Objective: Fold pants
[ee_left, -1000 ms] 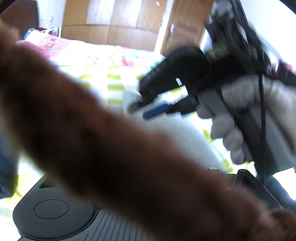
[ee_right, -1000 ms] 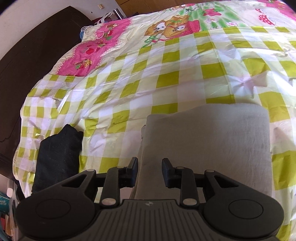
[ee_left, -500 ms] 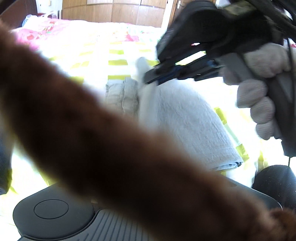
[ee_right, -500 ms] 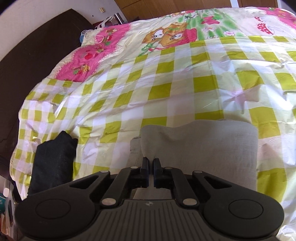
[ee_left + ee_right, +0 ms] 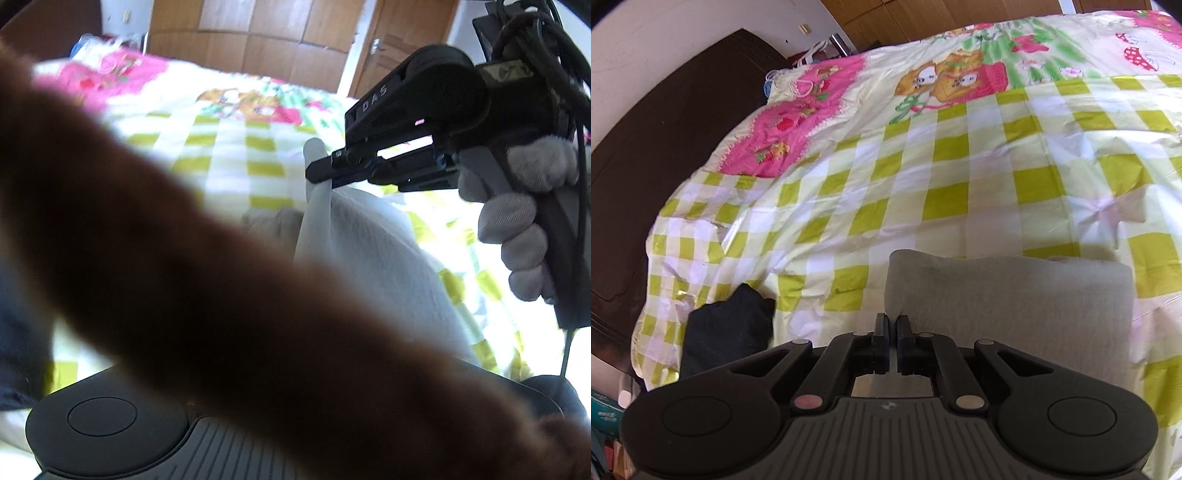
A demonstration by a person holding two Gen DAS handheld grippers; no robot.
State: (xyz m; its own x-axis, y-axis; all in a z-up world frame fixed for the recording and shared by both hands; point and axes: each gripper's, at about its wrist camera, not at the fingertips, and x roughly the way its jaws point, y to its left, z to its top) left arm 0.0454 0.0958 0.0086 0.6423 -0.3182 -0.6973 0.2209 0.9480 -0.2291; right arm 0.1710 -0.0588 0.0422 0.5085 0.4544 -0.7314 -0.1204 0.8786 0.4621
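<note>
Grey folded pants [image 5: 1008, 295] lie on the checked bedspread [image 5: 960, 166]. My right gripper [image 5: 892, 321] is shut on their near left edge. From the left wrist view, that right gripper [image 5: 314, 171], held by a gloved hand [image 5: 517, 229], pinches a corner of the pants [image 5: 369, 251] and holds it raised above the bed. A blurred brown fuzzy sleeve [image 5: 184, 277] crosses the left wrist view and hides my left gripper's fingers; only its black body [image 5: 103, 417] shows.
A black garment [image 5: 727, 332] lies near the bed's left edge. A dark headboard [image 5: 665, 147] runs along the left. Wooden wardrobe doors [image 5: 258, 37] stand beyond the bed. The bedspread stretches wide behind the pants.
My right gripper went from open around the pants' edge to shut on it, then lifted that corner up. The brown sleeve stays across the left wrist view.
</note>
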